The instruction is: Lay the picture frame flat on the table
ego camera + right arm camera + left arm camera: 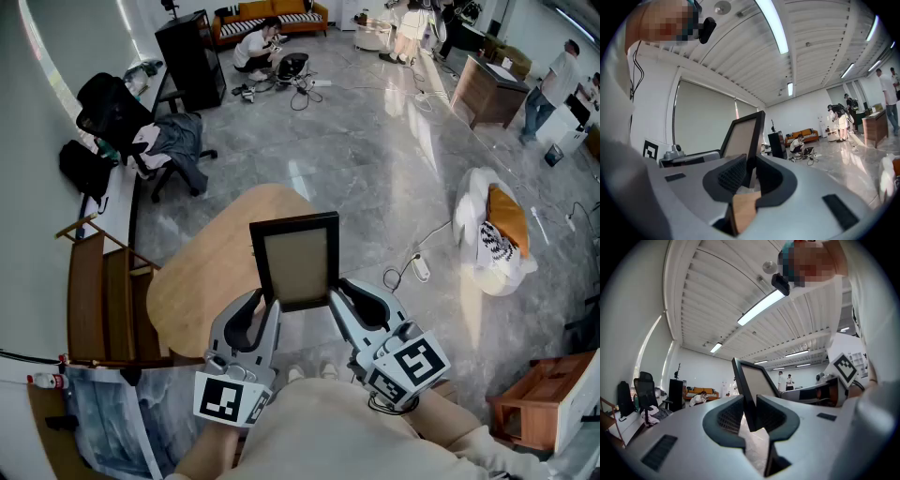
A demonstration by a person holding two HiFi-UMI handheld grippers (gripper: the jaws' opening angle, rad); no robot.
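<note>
At the bottom centre of the head view, the left tool [265, 314] and the right tool [339, 302] each pinch a lower edge of the black-rimmed rectangular picture frame with a beige panel [296, 262], jaws pressed onto its rim from either side. The frame stands tilted up between them in mid-picture, its face towards the person, above the near edge of the light wooden table with a rounded edge [202, 277]. Beyond lies grey polished floor [375, 159]. By my judgement the grasp is made, but tipping the frame down flat and releasing it remain.
</note>
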